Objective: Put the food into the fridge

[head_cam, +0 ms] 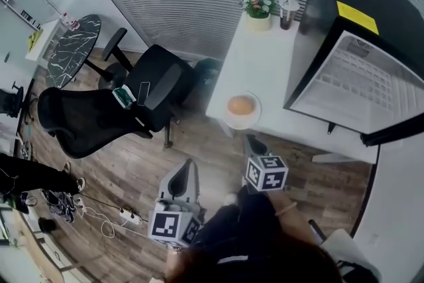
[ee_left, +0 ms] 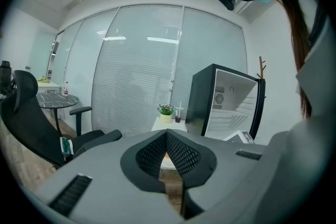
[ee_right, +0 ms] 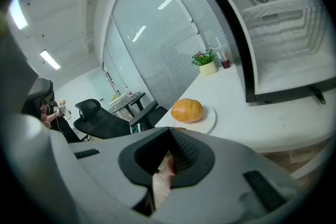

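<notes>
1. Straight ahead of the right gripper [ee_right: 170,131], just past its tips, is the bun [ee_right: 187,110]. It's sitting on a white plate [ee_right: 211,119] near the front edge of the desk [ee_right: 252,123]. The tips are near it but not touching it.
2. The right jaws are pressed together at the tips, with nothing pinched between them.
3. Same deal with the left gripper [ee_left: 167,134]: its jaws meet at the tips and there's nothing in them. In the head view it hangs over the floor [head_cam: 212,142], further back from the desk than the right one.
4. The fridge [ee_right: 278,29] is up and to the right of the right jaws, standing on the desk with its door swung open. From the left jaws it's ahead and off to the right.
5. Way beyond the bun, at the far end of the desk, a small potted plant [ee_right: 206,63] and a cup [ee_right: 226,62] sit side by side next to the fridge.
6. Off to the left of both jaws there's a black office chair [head_cam: 99,117].
</notes>
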### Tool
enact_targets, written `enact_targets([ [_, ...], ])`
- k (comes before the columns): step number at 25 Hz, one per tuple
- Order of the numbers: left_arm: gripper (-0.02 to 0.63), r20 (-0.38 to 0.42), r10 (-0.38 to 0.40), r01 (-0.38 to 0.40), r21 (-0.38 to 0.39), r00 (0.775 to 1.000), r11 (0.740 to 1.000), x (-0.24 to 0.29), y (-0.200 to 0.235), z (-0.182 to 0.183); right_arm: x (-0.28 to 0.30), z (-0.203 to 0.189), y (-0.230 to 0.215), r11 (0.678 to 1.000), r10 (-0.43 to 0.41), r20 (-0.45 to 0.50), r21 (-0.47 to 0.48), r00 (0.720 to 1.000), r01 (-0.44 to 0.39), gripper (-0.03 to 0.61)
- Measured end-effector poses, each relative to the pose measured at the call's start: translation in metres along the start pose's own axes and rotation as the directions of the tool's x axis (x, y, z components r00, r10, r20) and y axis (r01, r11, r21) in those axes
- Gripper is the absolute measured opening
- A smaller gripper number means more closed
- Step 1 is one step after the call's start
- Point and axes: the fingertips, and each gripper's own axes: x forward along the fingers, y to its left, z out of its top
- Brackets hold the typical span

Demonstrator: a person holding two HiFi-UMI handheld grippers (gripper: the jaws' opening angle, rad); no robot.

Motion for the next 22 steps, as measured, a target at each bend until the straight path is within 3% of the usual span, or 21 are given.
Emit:
enact_targets([
  [9, 0.0, 0.017, 0.0, 0.0, -0.033, 1.0, 0.999, 0.003, 0.003, 0.004, 0.019, -0.01, -0.005, 0.995, 0.031, -0.03, 0.091, 0.999, -0.028, 0.021],
  [15, 0.0, -0.033, 0.032, -0.032, -0.011, 0.999, 0.999, 0.003, 0.009, -0.002, 0.028, -0.017, -0.008, 0.984, 0.053, -0.04, 0.175, 0.998, -0.046, 0.04],
  [22, 0.0, -0.029, 0.039, -0.039, 0.002, 0.999, 0.999, 0.006, 0.01, 0.0, 0.04, -0.022, -0.013, 0.965, 0.071, -0.049, 0.256, 0.996, -0.056, 0.057],
])
